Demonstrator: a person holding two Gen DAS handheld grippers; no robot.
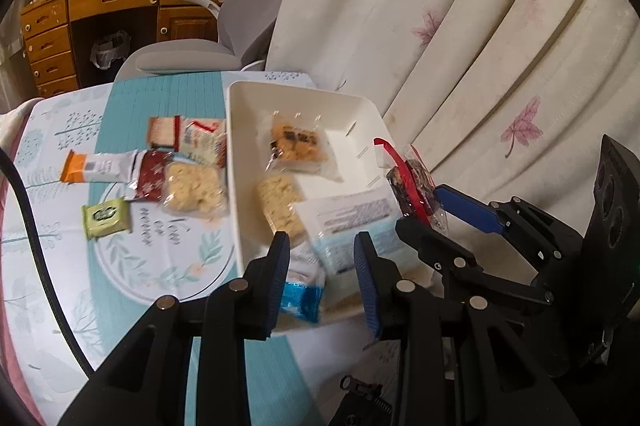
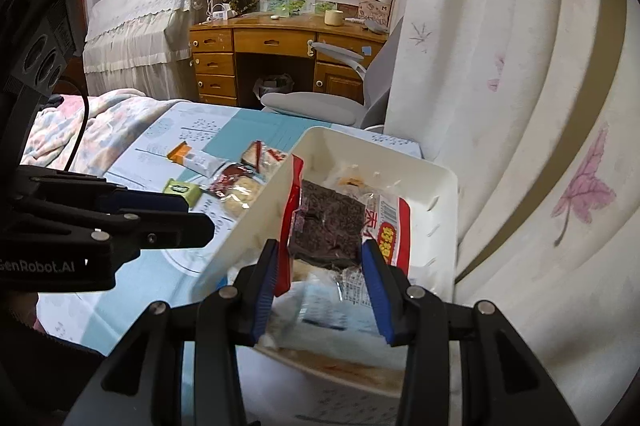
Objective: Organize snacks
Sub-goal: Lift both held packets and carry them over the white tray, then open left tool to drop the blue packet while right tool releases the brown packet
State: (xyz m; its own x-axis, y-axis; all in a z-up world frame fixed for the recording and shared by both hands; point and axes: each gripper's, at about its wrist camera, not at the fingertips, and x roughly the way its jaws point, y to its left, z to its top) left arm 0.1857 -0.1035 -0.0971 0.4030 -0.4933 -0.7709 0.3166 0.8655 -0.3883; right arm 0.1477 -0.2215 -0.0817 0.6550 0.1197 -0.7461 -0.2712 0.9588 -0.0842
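Right gripper [image 2: 320,258] is clamped on a clear red-edged packet with a dark brown snack [image 2: 328,226], dead centre of its view over the white rectangular plastic bin [image 2: 440,194]. Left gripper [image 1: 322,254] is partly open with nothing in it, low centre above the bin's near edge.

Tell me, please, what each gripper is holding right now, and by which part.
The right gripper clamps a dark snack packet by its two side edges, over the white bin. The left gripper holds nothing.
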